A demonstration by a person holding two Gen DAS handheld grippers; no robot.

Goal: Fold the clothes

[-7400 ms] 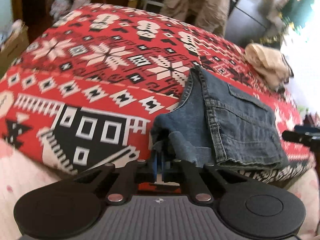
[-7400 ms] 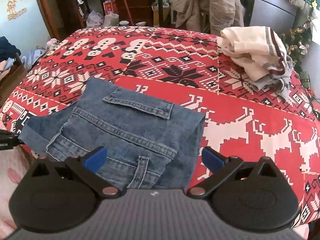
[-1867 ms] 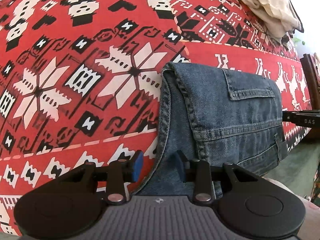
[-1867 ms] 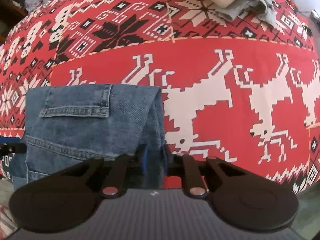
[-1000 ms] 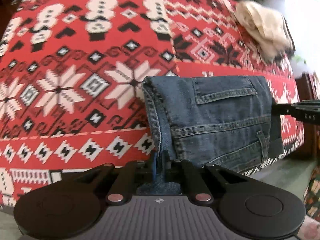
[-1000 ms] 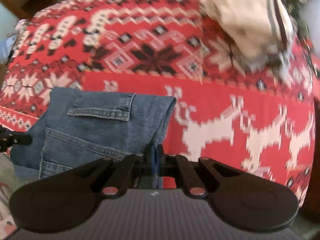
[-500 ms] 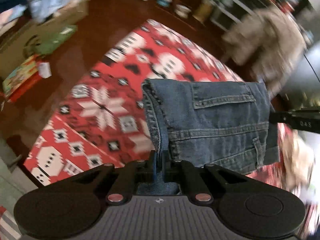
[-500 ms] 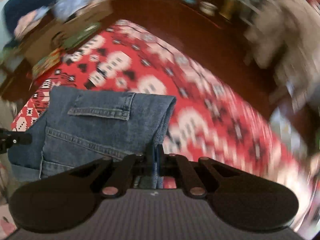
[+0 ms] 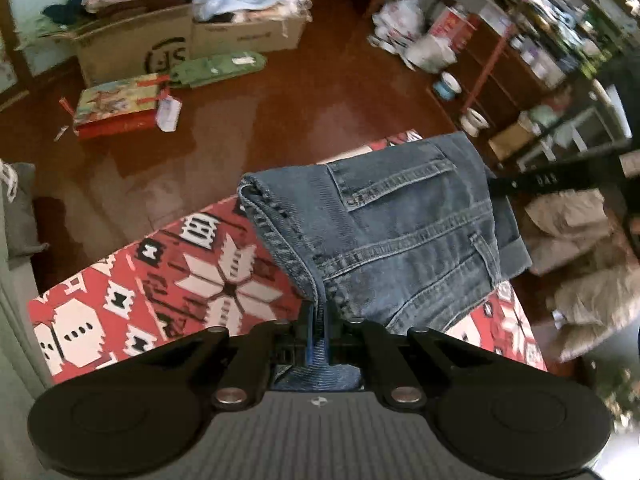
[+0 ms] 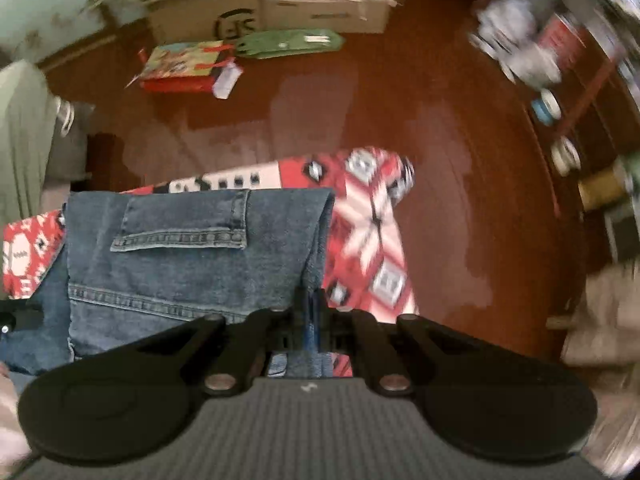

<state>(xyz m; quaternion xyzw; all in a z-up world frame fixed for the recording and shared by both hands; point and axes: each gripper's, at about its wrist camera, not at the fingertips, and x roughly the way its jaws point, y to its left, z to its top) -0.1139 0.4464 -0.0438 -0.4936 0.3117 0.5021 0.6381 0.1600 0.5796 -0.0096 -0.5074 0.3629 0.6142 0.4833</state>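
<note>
The folded blue jeans (image 9: 400, 240) hang in the air between both grippers, back pocket facing the cameras. My left gripper (image 9: 319, 320) is shut on the seam edge at the jeans' left side. In the right wrist view my right gripper (image 10: 312, 316) is shut on the folded right edge of the jeans (image 10: 192, 256). The right gripper's black arm (image 9: 560, 180) shows at the jeans' far side in the left wrist view. Below the jeans lies a corner of the red patterned blanket (image 9: 160, 280), with its far corner (image 10: 376, 216) in the right wrist view.
Beyond the blanket's edge is dark red floor (image 9: 280, 92). Cardboard boxes (image 9: 132, 48) full of clothes, a colourful flat box (image 9: 120, 104) and a green case (image 9: 216, 68) stand on it. Shelves with bowls and clutter (image 9: 500, 60) line the right. Beige clothing (image 9: 580, 240) sits at far right.
Both grippers have swung with the jeans away from the middle of the blanket toward its corner, rolling as they went. The floor and boxes have come into view. Both grips have held.
</note>
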